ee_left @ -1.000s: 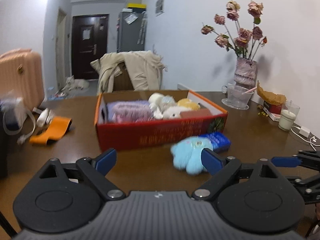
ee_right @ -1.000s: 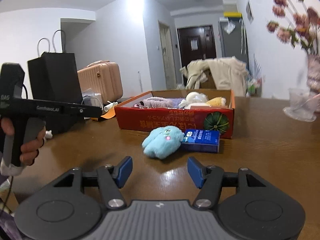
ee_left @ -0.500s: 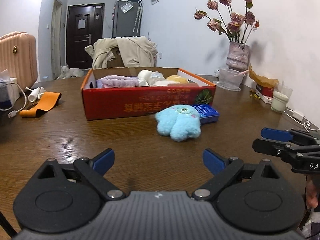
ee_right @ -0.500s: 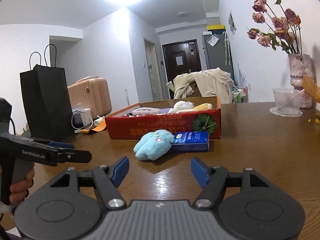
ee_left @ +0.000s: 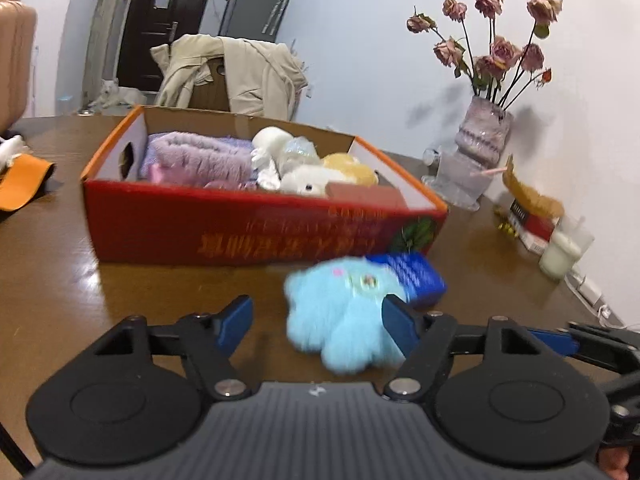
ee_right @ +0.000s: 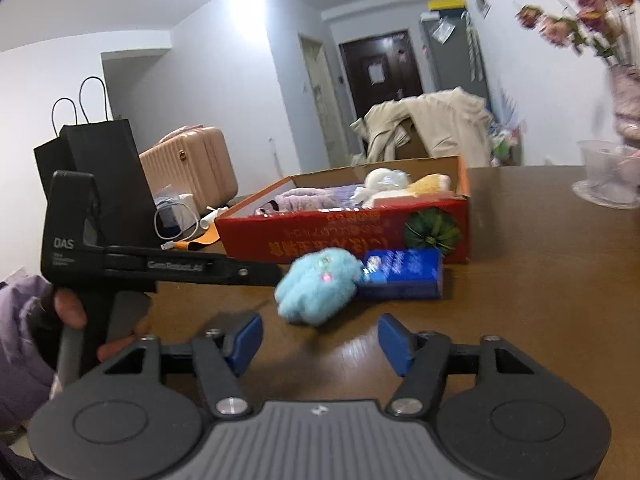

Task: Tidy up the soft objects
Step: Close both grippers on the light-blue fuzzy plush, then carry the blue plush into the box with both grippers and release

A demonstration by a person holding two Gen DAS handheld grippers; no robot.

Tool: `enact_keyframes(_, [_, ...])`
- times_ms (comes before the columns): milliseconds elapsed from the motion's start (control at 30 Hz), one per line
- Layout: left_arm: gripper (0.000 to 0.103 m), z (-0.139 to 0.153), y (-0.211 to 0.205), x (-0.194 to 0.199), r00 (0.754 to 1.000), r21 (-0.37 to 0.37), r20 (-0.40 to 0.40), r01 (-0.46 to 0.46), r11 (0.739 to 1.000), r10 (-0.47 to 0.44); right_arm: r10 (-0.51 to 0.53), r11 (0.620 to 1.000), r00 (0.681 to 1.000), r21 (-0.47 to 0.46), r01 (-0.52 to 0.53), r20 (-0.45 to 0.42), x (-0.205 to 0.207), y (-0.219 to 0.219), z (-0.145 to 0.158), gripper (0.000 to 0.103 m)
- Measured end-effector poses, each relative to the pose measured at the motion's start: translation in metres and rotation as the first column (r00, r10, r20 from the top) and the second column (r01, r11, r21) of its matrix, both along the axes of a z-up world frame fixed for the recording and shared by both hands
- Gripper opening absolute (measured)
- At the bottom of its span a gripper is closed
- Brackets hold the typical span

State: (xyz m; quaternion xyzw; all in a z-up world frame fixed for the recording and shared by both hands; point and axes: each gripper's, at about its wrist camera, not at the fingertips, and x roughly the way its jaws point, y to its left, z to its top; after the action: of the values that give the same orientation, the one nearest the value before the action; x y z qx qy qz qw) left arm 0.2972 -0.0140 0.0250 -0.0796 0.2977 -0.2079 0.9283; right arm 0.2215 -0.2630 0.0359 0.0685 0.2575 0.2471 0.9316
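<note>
A light blue plush toy (ee_left: 340,312) lies on the brown table (ee_left: 60,280) in front of a red cardboard box (ee_left: 240,236). The box holds a purple fluffy cloth (ee_left: 200,152) and white and yellow plush toys (ee_left: 312,176). My left gripper (ee_left: 316,320) is low over the table and its jaws are closing. The plush sits between them against the right finger, while the left pad stands clear of it. My right gripper (ee_right: 320,338) hangs just short of the plush (ee_right: 316,284), its jaws closing on nothing. The left gripper's fingers (ee_right: 240,270) reach the plush from the left.
A small blue carton (ee_left: 416,276) lies right behind the plush. At the right stand a vase of dried roses (ee_left: 484,136), a clear dish and a candle glass (ee_left: 560,256). An orange strap (ee_left: 20,184), a black paper bag (ee_right: 100,168) and a pink suitcase (ee_right: 192,164) are at the left.
My left gripper has moved forward and down to the blue plush, which now sits between its narrowed jaws. The right gripper has shifted and its jaws have narrowed a little.
</note>
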Motion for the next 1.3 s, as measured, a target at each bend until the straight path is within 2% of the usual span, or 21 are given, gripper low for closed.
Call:
enact_keyframes(67, [0.073, -0.002, -0.002, 0.011, 1.0, 0.015, 0.017, 0.015, 1.0, -0.016, 0.009, 0.999, 1.0, -0.045, -0.009, -0.013, 0.027, 0.013, 0.0, 0.054])
enact_keyframes(100, [0.069, -0.004, -0.002, 0.016, 1.0, 0.023, 0.019, 0.02, 1.0, -0.021, 0.009, 0.998, 1.0, -0.058, -0.01, -0.024, 0.039, 0.017, -0.001, 0.051])
enact_keyframes(133, [0.064, -0.007, 0.0, 0.022, 1.0, 0.015, 0.008, 0.023, 1.0, -0.023, 0.012, 0.998, 0.999, -0.062, -0.014, -0.04, 0.05, 0.021, -0.002, 0.043])
enact_keyframes(267, [0.051, -0.026, 0.018, 0.042, 0.991, -0.131, -0.116, 0.05, 0.99, -0.066, 0.027, 0.999, 0.992, -0.023, -0.03, -0.122, 0.087, 0.029, -0.015, 0.037])
enact_keyframes(333, [0.037, -0.03, 0.026, 0.045, 0.988, -0.19, -0.135, 0.05, 0.98, -0.076, 0.035, 0.999, 0.991, 0.007, -0.034, -0.127, 0.095, 0.031, -0.019, 0.036])
enact_keyframes(533, [0.036, -0.036, 0.03, 0.051, 0.981, -0.243, -0.154, 0.081, 0.967, -0.121, 0.049, 0.997, 0.99, 0.066, -0.04, -0.131, 0.094, 0.023, -0.031, 0.035])
enact_keyframes(867, [0.036, -0.037, 0.031, 0.047, 0.981, -0.242, -0.141, 0.098, 0.965, -0.135, 0.065, 0.996, 0.988, 0.072, -0.055, -0.141, 0.091, 0.025, -0.031, 0.035])
enact_keyframes(1100, [0.036, -0.023, 0.023, 0.028, 0.991, -0.188, -0.049, 0.11, 0.976, -0.122, 0.054, 0.998, 0.995, 0.026, -0.052, -0.078, 0.077, 0.03, -0.021, 0.034])
enact_keyframes(1300, [0.035, 0.016, 0.017, 0.0, 0.991, -0.182, 0.078, 0.117, 0.976, -0.105, 0.039, 0.995, 0.999, 0.086, -0.042, 0.036, 0.053, 0.019, 0.008, 0.033])
